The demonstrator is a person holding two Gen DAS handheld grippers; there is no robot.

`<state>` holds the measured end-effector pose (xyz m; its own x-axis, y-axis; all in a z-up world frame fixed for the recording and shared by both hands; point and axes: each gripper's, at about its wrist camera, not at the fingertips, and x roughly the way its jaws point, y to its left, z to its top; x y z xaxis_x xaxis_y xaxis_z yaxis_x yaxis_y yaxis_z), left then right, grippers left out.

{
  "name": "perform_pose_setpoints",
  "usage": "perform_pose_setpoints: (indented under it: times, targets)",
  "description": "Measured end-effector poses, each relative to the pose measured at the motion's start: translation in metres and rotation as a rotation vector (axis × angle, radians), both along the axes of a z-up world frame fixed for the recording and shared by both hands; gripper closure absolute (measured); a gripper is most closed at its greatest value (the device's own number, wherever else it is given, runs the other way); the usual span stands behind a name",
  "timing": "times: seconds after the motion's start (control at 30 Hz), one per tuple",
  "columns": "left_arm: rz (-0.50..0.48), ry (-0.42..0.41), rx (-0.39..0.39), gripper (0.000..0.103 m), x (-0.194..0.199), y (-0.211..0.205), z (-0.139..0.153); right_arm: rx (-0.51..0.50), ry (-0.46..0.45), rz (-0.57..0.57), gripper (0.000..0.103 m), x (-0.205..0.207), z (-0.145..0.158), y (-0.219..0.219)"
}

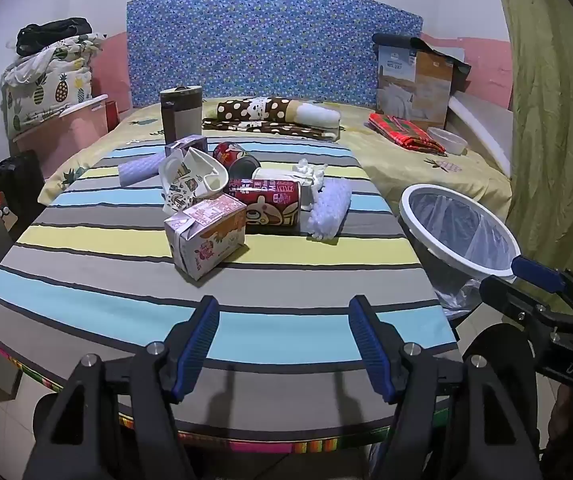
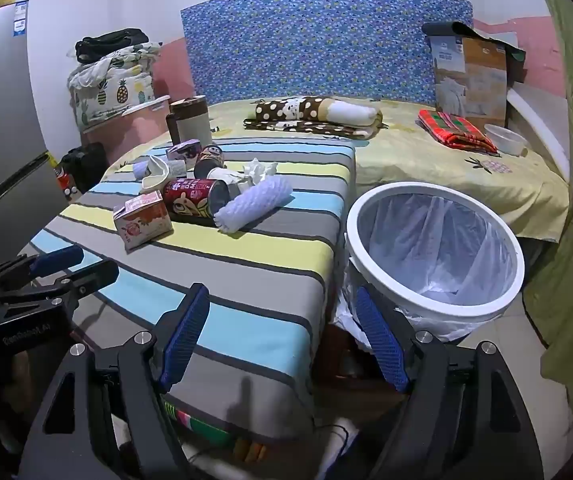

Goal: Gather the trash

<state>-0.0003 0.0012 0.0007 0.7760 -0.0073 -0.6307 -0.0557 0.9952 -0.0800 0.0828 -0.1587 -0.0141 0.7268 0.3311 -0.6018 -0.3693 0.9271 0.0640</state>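
Observation:
A pile of trash lies on the striped cloth (image 1: 126, 280): a pink drink carton (image 1: 206, 236) nearest me, a red can on its side (image 1: 266, 202), white foam netting (image 1: 330, 212), crumpled tissue (image 1: 308, 170), a crushed paper cup (image 1: 190, 178) and a second can (image 1: 232, 154). The same pile shows in the right wrist view, with the carton (image 2: 142, 220), can (image 2: 194, 198) and netting (image 2: 254, 200). A white bin with a clear liner (image 2: 434, 248) stands right of the table; it also shows in the left wrist view (image 1: 458, 228). My left gripper (image 1: 284, 344) is open and empty, short of the carton. My right gripper (image 2: 282, 336) is open and empty by the bin.
A bed (image 1: 426, 152) lies behind with a polka-dot pillow (image 1: 278, 114), a red plaid cloth (image 1: 406, 132), a bowl (image 1: 446, 140) and a box (image 1: 414, 84). A brown jug (image 1: 180, 114) stands behind the trash. A green curtain (image 1: 554, 120) hangs at right. Bedding is stacked at left (image 1: 50, 80).

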Motion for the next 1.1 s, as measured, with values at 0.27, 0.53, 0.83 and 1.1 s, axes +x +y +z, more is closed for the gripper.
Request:
perform_pose_setpoints:
  times: [0.27,0.53,0.83,1.1]
  targets:
    - [-0.003,-0.006,0.000,0.034,0.0008,-0.0010,0.0004,-0.015,-0.006,0.001,0.026,-0.0005,0.0006,0.0014]
    - [-0.014,-0.008,0.000,0.034,-0.0015,-0.0022,0.0022,-0.008,-0.006,0.003,0.026,-0.0008,0.0001,0.0014]
    - [-0.010,-0.011,0.007,0.034,-0.0016,-0.0029,0.0033,-0.009,-0.007,0.005,0.026,-0.0013,0.0016,0.0018]
    - [-0.014,-0.012,0.006,0.034,-0.0027,-0.0035,0.0045,-0.010,-0.007,0.004,0.026,-0.0011,0.0020,0.0032]
